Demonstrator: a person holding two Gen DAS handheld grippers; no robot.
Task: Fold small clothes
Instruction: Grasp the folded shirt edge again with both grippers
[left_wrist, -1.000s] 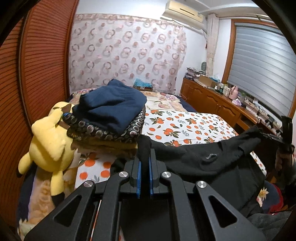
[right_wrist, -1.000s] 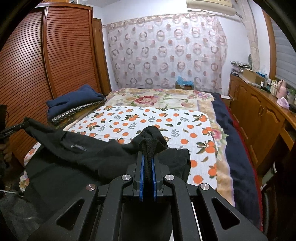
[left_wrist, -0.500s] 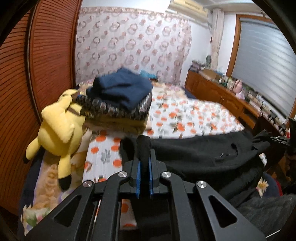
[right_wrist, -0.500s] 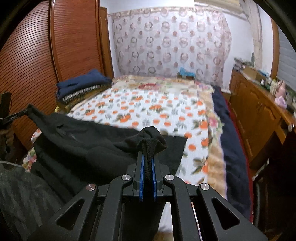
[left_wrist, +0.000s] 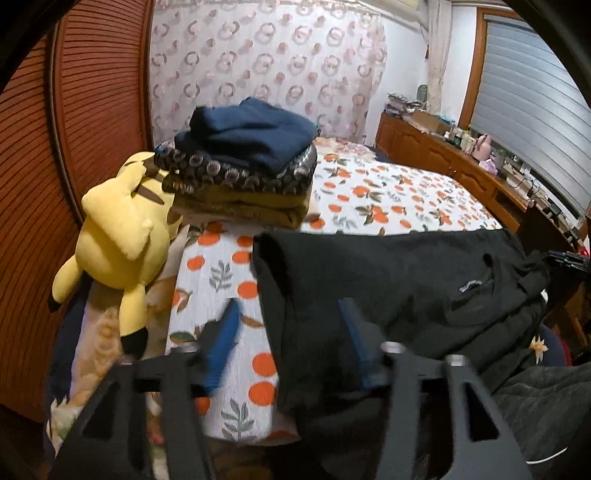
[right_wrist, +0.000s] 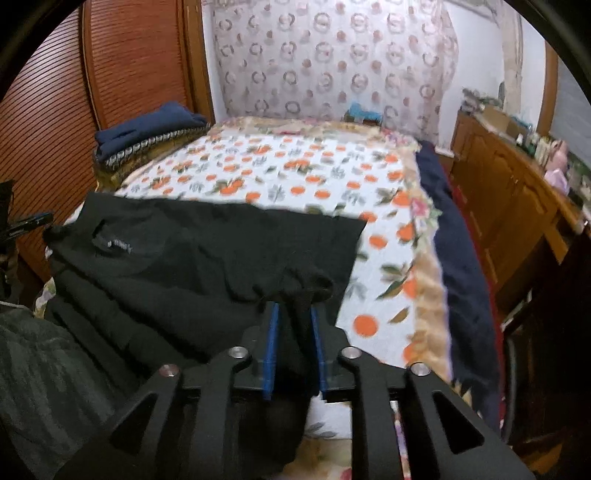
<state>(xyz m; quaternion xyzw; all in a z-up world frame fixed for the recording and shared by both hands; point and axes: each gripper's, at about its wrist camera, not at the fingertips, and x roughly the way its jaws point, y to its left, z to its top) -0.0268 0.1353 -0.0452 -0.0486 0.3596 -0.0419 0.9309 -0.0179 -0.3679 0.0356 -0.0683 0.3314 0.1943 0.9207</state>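
A black garment lies spread across the near end of the bed, its near edge hanging over the front. My left gripper is at its left corner with jaws opening wide. The cloth edge lies between them, touching neither blue pad. My right gripper is at the right corner of the black garment. Its jaws are opening too, with a bunched fold standing loose between the pads. Each gripper shows at the far edge of the other's view.
A stack of folded clothes topped by a navy piece sits at the bed's left side beside a yellow plush toy. The orange-print sheet stretches beyond. A wooden cabinet runs along the right; slatted wardrobe doors stand on the left.
Both grippers were shut on the garment's corners and now stand parted. The garment has sunk from being held stretched in the air to lying on the bed. The left gripper has come lower.
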